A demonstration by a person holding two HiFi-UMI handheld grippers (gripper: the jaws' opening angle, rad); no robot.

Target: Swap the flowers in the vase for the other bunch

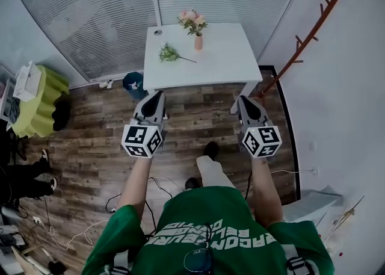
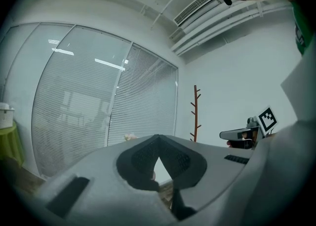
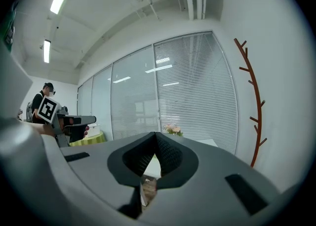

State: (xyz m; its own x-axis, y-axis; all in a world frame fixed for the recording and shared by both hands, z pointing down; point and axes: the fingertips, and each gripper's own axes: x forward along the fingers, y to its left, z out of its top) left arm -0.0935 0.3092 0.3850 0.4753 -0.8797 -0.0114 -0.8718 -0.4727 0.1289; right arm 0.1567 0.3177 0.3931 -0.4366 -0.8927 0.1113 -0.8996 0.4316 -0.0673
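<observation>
Looked like the approach stage, with nothing swapped yet. Spotted the white table (image 1: 222, 57) well ahead across the wood floor, out of reach of both claws. Needed to close that gap first and square up to the near edge before reaching for anything.

Found the left gripper (image 1: 159, 94) and right gripper (image 1: 242, 99) held side by side, roughly level, both pinched fully shut on nothing at all. Needed to open at least one of them on the way in.

Saw the pink flowers (image 1: 192, 21) upright in the little vase (image 1: 198, 42), towards the table's far edge, and the other bunch (image 1: 169, 54) lying flat near the vase's left side, not touching it.

Reckoned the safe way was to steady the vase low down with one claw, pinch the pink stems just above the rim with the other, and pull straight up. Judged the vase narrow and light, so easy to tip with a sideways tug. Would then have parked the pink lot well clear of the green bunch to avoid a mix-up.

Counted, big to small:
- one white table
- one coat rack (image 1: 313, 27) against the right wall
- one green-draped side table (image 1: 39, 102) off to the left
- two grippers
- one blue bin (image 1: 133, 82) on the floor by the table's near left corner
- two bunches of flowers
- one vase
- one small round thing (image 1: 158, 32) at the table's far left corner, too tiny to identify
</observation>
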